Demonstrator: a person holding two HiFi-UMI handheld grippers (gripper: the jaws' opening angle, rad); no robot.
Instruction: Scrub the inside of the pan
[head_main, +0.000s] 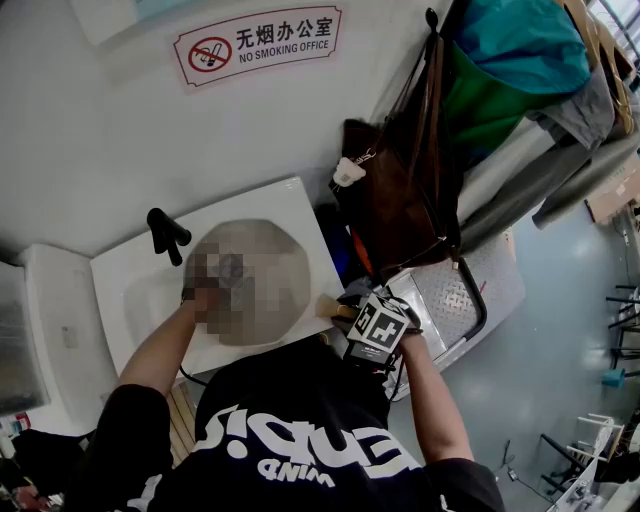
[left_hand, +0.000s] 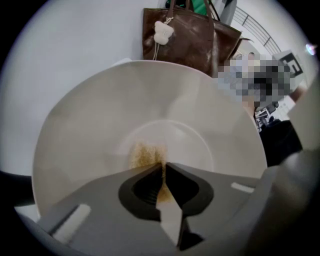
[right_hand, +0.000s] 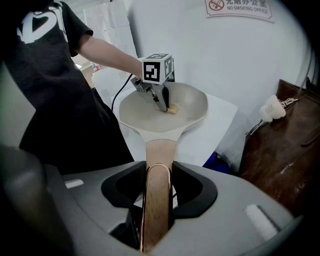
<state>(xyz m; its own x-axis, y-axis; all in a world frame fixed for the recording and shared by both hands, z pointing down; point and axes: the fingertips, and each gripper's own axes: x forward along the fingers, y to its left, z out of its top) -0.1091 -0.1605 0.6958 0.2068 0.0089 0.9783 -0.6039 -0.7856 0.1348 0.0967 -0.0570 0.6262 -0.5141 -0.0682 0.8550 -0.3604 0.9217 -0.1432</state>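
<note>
Cream pan (right_hand: 192, 107) sat on the white tabletop (right_hand: 220, 125). Its wooden handle (right_hand: 156, 150) ran straight up from the bottom of the right gripper view, with the right claw (right_hand: 158, 172) clamped on it. Left claw (left_hand: 164, 167) was pinched on a tan scrub pad (left_hand: 145, 155), tip down at bowl centre, wall rising all round.

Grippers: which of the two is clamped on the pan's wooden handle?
The right gripper, closed on the wooden handle; the left gripper instead pinches a yellowish sponge inside the pan.
</note>
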